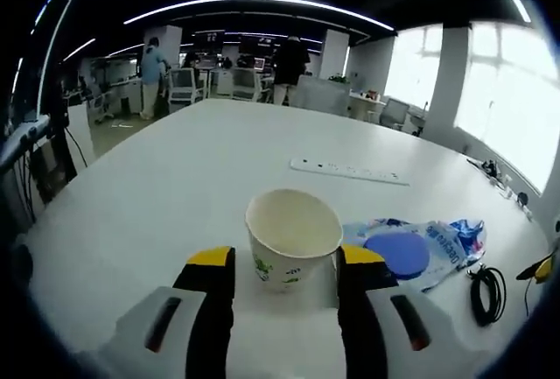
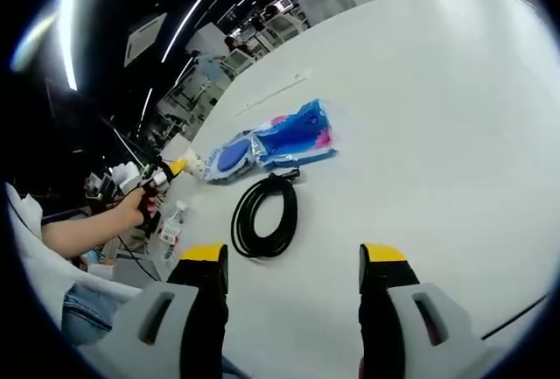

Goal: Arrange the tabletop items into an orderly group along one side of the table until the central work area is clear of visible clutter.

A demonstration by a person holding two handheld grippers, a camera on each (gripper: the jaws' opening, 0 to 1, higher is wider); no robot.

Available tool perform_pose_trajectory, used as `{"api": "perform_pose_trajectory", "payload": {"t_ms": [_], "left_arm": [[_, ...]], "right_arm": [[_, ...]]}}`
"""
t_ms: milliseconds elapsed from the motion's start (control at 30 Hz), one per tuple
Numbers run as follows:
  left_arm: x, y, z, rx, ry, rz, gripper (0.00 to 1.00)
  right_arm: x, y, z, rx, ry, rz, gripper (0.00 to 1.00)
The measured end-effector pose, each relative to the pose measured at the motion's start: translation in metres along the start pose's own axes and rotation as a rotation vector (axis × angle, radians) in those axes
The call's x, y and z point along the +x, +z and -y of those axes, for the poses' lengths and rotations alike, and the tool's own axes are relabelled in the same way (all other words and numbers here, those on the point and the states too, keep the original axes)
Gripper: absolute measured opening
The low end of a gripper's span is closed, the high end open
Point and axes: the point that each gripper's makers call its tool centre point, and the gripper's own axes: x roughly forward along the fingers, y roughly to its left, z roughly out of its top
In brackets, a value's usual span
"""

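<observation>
A white paper cup (image 1: pixel 291 237) stands upright on the white table (image 1: pixel 175 186), right in front of my left gripper (image 1: pixel 285 263). Its yellow-tipped jaws stand open on either side of the cup's base. To the right of the cup lies a blue plastic bag (image 1: pixel 418 248) with a round blue disc in it. A coiled black cable (image 2: pixel 265 215) lies just ahead of my right gripper (image 2: pixel 293 267), which is open and holds nothing. In the right gripper view the blue bag (image 2: pixel 276 144) lies beyond the coil, and a hand holds the left gripper (image 2: pixel 162 178) at the far left.
A white power strip (image 1: pixel 348 170) lies farther back on the table. The black cable (image 1: pixel 486 291) is near the right edge. Office desks, chairs and standing people are beyond the table's far end. A person's arm (image 2: pixel 87 232) reaches in over the left table edge.
</observation>
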Motion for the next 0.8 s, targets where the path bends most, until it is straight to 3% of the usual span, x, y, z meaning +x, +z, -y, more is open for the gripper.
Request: {"api": "perform_pose_trajectory", "payload": {"t_ms": [433, 800], "left_arm": [[-0.007, 0.004, 0.007, 0.006, -0.003, 0.001, 0.78], [-0.021, 0.007, 0.013, 0.01, -0.018, -0.013, 0.82]], "right_arm": [[-0.001, -0.003, 0.0, 0.008, 0.001, 0.003, 0.59], [0.0, -0.008, 0.0, 0.015, 0.01, -0.002, 0.59]]}}
